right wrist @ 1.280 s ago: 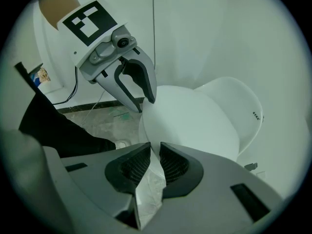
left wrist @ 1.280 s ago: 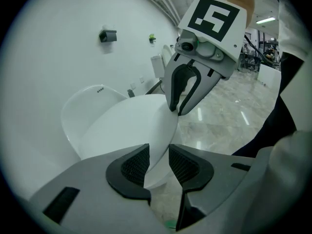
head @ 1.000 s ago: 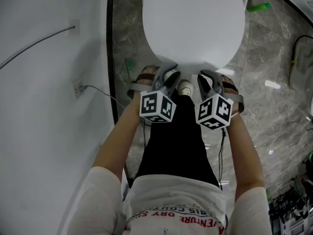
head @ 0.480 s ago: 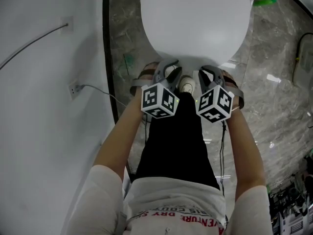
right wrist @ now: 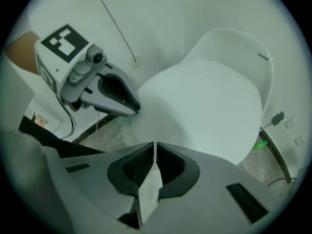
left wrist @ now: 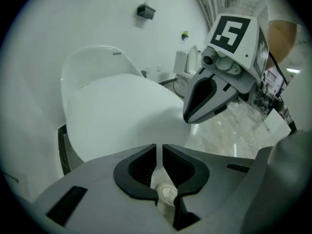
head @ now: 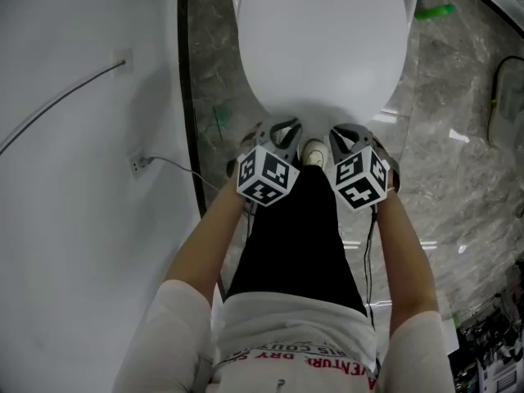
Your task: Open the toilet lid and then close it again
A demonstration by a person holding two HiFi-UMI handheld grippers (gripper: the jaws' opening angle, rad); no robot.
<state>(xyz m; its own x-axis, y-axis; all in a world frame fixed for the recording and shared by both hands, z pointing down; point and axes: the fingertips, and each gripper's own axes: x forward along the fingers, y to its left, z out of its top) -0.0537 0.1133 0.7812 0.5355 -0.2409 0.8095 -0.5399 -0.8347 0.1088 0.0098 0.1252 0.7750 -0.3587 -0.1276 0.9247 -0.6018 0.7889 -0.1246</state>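
Observation:
The white toilet lid [head: 323,39] lies down flat over the bowl, filling the top of the head view. My left gripper [head: 281,127] and right gripper [head: 347,132] hang side by side just at the lid's front rim, pointing steeply down. In the left gripper view the lid [left wrist: 122,111] spreads beyond my left gripper [left wrist: 159,147], whose jaws have just been closing to a thin slit with nothing between them. The right gripper [right wrist: 154,147] has narrowed likewise, empty, with the lid [right wrist: 204,106] ahead. Whether either tip touches the rim is hidden.
The person's shoe [head: 312,151] stands between the grippers on the grey marble floor [head: 458,170]. A white wall with a socket [head: 136,164] and cable runs along the left. A green object [head: 431,11] lies beside the toilet at the right, and a coiled hose [head: 495,97] further right.
Both grippers have rolled at the wrist and sunk slightly at the lid's front rim. The left gripper's jaws have drawn together. The lid has not moved.

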